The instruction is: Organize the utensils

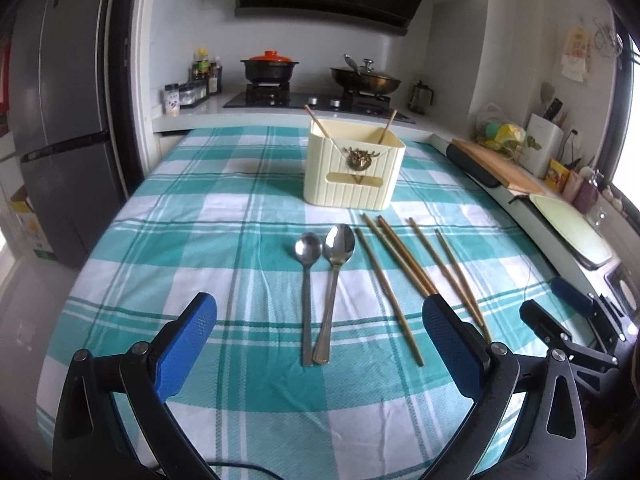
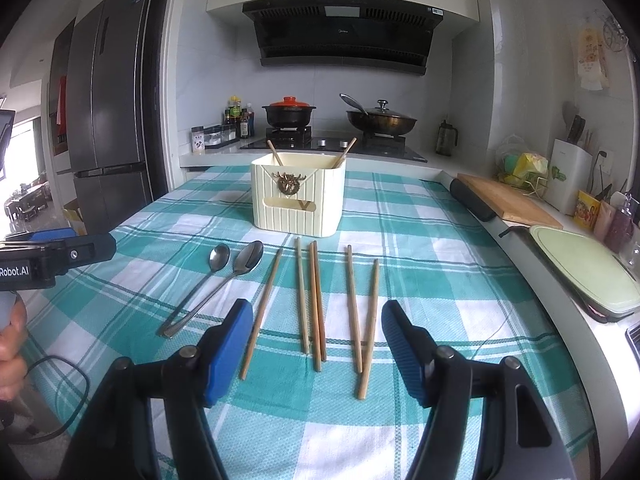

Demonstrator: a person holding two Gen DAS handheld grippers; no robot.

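A cream ribbed utensil holder point(image 1: 353, 168) point(image 2: 298, 196) stands on the checked tablecloth with two chopsticks point(image 1: 316, 121) leaning inside. In front of it lie two metal spoons point(image 1: 308, 288) point(image 2: 208, 292) side by side and several wooden chopsticks point(image 1: 404, 264) point(image 2: 314, 304). My left gripper point(image 1: 320, 320) is open and empty, hovering over the spoon handles. My right gripper point(image 2: 318, 332) is open and empty, above the near ends of the chopsticks. The right gripper also shows at the right in the left wrist view point(image 1: 560, 316), the left gripper at the left in the right wrist view point(image 2: 60, 254).
The table point(image 1: 192, 240) runs back to a counter with a hob, a black pot point(image 1: 269, 67) and a wok point(image 1: 366, 78). A wooden board point(image 2: 506, 202) and a green tray point(image 2: 584, 276) lie along the right edge. A grey fridge point(image 2: 106, 108) stands left.
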